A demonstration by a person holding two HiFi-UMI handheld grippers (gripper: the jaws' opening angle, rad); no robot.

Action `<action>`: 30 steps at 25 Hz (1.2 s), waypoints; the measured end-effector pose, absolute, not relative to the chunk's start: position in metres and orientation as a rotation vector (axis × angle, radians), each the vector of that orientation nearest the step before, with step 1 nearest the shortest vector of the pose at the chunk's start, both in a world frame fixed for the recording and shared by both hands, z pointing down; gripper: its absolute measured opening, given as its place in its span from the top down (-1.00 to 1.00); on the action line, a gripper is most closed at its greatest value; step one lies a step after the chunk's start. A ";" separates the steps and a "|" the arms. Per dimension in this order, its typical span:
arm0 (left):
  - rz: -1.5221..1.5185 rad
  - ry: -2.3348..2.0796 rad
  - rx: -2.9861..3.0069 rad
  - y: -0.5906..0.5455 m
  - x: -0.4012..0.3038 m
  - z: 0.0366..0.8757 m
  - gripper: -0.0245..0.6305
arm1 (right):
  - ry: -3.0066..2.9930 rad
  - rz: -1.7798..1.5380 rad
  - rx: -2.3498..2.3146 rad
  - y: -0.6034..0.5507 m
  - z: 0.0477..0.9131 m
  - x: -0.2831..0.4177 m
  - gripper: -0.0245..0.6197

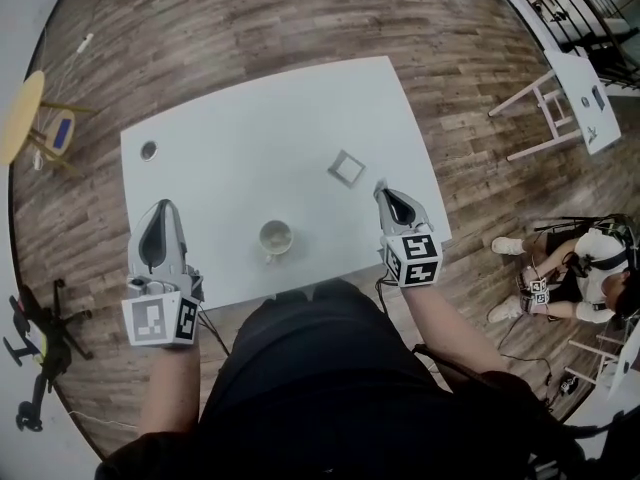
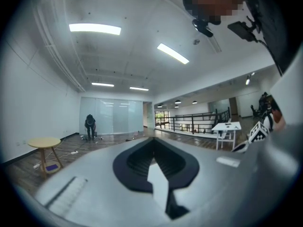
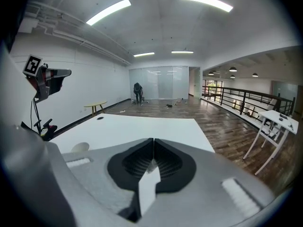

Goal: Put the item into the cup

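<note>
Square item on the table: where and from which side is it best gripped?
Probably across two opposite edges of the square item, coming down from above: it lies flat on the table, turned cornerwise. The right gripper is nearest.

Matt white table [image 1: 250,148], grained wood floor [image 1: 250,28], smooth pale cup [image 1: 275,238].

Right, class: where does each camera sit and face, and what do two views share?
Head view: on the head, steeply down at the white table; forearms, torso show.
Left gripper view: on the left gripper, level across the room; torso upper right.
Right gripper view: on the right gripper, down along the table; only its jaws.
Shared: both gripper views show the yellow table.
</note>
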State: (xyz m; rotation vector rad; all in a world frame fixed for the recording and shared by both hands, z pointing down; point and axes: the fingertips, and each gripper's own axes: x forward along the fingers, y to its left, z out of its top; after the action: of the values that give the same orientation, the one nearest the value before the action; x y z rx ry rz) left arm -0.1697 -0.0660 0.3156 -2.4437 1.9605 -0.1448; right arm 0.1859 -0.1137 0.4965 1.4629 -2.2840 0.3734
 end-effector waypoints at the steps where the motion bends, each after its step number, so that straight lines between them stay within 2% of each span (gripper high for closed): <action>1: -0.142 1.963 -2.434 -0.067 -0.172 0.313 0.93 | -2.286 0.369 1.469 -0.114 0.494 0.188 0.90; 30: -0.059 1.969 -2.389 -0.073 -0.176 0.294 0.93 | -2.358 0.314 1.517 -0.105 0.454 0.193 0.90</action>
State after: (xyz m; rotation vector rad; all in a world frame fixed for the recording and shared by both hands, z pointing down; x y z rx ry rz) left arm -0.1759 -0.0731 0.2938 -2.3892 1.9693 -0.0589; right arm 0.1934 -0.1055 0.4536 1.5170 -2.3581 0.3142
